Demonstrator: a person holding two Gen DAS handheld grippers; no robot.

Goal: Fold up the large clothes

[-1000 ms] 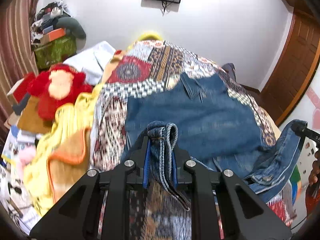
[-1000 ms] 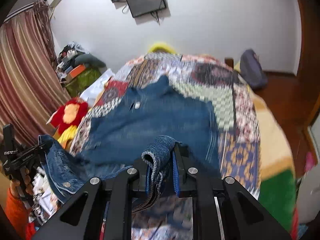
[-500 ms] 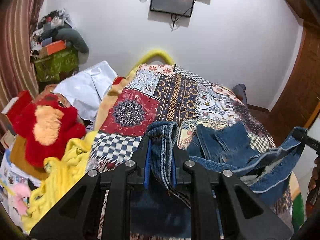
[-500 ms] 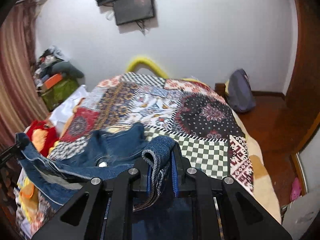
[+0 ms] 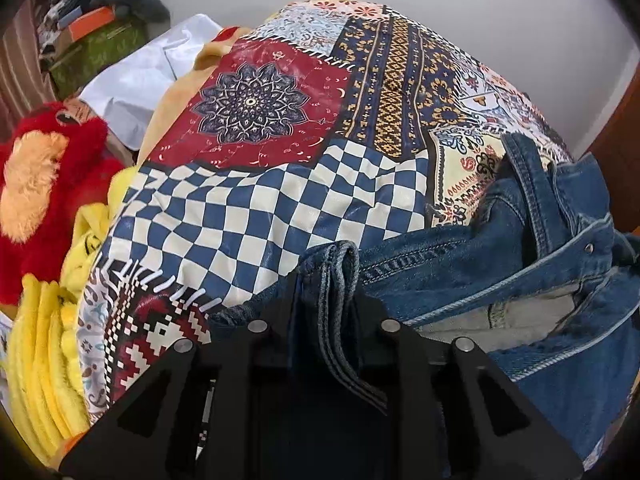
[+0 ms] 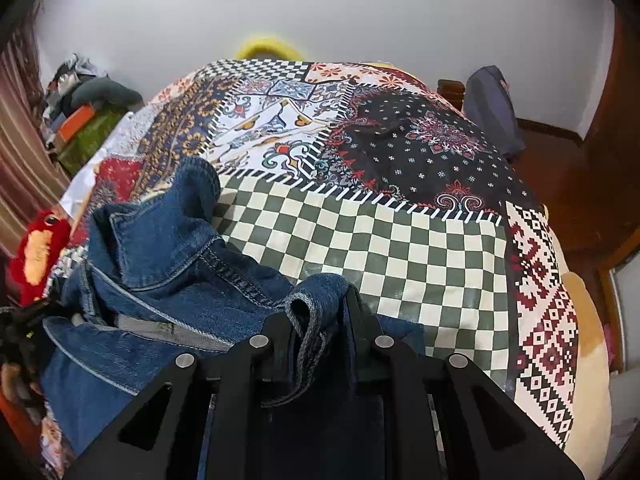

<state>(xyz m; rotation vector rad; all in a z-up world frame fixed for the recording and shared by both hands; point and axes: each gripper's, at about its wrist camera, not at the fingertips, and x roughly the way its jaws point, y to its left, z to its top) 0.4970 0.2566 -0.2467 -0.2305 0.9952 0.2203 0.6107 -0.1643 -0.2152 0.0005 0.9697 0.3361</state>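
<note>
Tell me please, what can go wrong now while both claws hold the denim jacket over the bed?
1. Each claw, left claw and right claw, pinches only a narrow bunched edge of the denim jacket; it may slip out.
2. The jacket sags crumpled between them, so the fold may land uneven on the patchwork bedspread.

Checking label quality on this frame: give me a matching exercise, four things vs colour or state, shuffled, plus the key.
Column 1:
1. denim jacket
2. plush toy
3. bedspread square by the left gripper
4. bedspread square by the right gripper

Column 2:
A. green and cream checks
B. red with an orange face
C. pinched in both sets of jaws
D. blue and white checks

Pairs: 1-C, 2-B, 3-D, 4-A
</note>
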